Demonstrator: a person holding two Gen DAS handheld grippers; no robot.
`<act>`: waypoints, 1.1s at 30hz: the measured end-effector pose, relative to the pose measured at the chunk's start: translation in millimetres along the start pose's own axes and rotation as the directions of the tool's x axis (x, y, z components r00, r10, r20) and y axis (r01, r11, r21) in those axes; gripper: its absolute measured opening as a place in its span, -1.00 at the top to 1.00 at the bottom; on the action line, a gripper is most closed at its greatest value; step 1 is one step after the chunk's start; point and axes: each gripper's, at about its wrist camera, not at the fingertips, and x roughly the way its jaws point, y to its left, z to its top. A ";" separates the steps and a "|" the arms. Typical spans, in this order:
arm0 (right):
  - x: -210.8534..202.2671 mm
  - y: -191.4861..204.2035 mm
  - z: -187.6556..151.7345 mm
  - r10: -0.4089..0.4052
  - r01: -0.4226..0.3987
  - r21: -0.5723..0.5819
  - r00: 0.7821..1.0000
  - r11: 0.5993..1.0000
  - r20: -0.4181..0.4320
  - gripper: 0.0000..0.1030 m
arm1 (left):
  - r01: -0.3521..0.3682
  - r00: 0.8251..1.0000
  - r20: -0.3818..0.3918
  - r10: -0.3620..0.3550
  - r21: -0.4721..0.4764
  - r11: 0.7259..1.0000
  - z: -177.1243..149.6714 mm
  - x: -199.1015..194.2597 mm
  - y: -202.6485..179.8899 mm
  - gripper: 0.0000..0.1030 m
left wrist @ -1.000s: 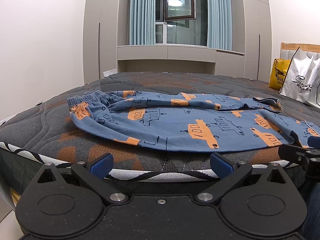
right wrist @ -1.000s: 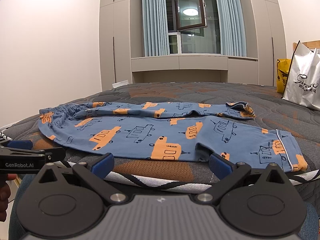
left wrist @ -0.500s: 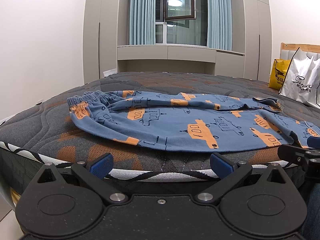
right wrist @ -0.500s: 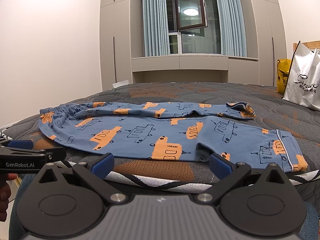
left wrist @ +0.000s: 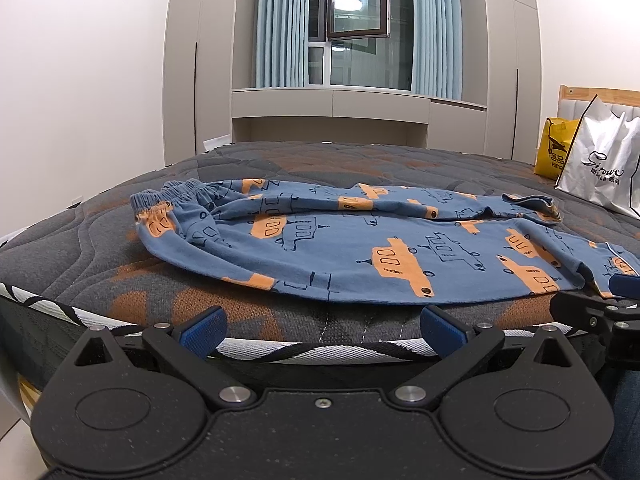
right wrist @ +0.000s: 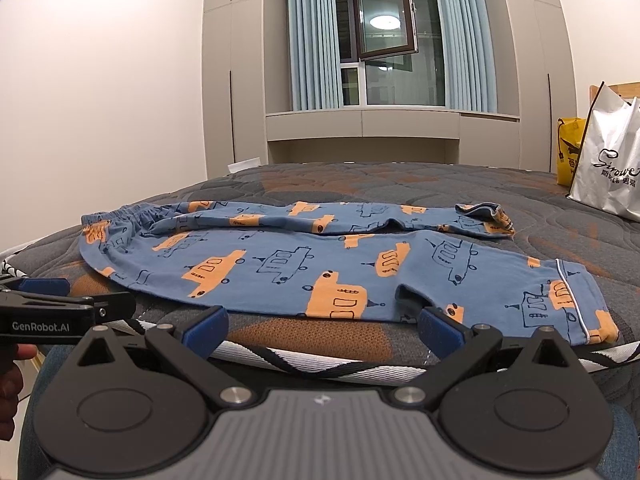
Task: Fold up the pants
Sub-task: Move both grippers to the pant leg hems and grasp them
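Observation:
Blue pants (left wrist: pixel 360 248) with orange car prints lie flat near the front edge of the bed (left wrist: pixel 340 160), waistband at the left, leg cuffs at the right; they also show in the right wrist view (right wrist: pixel 320 264). The far leg's cuff (right wrist: pixel 486 216) is partly turned up. My left gripper (left wrist: pixel 322 326) is open and empty, just short of the mattress edge in front of the pants' middle. My right gripper (right wrist: pixel 322 326) is open and empty, in front of the near leg. Each gripper appears at the side of the other's view.
A white shopping bag (left wrist: pixel 600 168) and a yellow bag (left wrist: pixel 554 152) stand at the bed's right side by the headboard. Wardrobes, curtains and an open window (right wrist: pixel 384 28) lie beyond the bed. The mattress edge (right wrist: pixel 320 360) runs just before both grippers.

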 end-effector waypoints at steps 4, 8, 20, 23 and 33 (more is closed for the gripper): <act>3.5 -1.6 4.9 0.024 -0.024 0.000 1.000 1.000 -0.021 -1.00 | -0.018 1.000 -0.019 0.018 -0.027 0.999 5.4 3.5 2.0 -0.99; 8.2 -4.7 13.2 0.065 -0.064 0.025 0.997 0.998 -0.039 -1.00 | -0.012 1.000 -0.003 0.012 -0.054 0.998 13.2 1.6 3.8 -0.99; 34.3 -5.5 49.7 0.087 -0.091 -0.030 0.989 0.995 -0.117 -1.00 | -0.074 0.996 0.048 0.077 -0.067 0.995 55.8 17.6 25.7 -0.99; 39.4 -5.8 54.0 0.086 -0.093 -0.052 0.990 0.994 -0.112 -1.00 | -0.096 0.994 0.043 0.099 -0.067 0.993 68.3 27.5 36.6 -0.99; 79.9 -14.4 79.2 0.130 -0.138 -0.122 0.989 0.983 -0.076 -1.00 | -0.148 0.989 0.010 0.149 -0.050 0.988 113.5 79.9 77.3 -0.99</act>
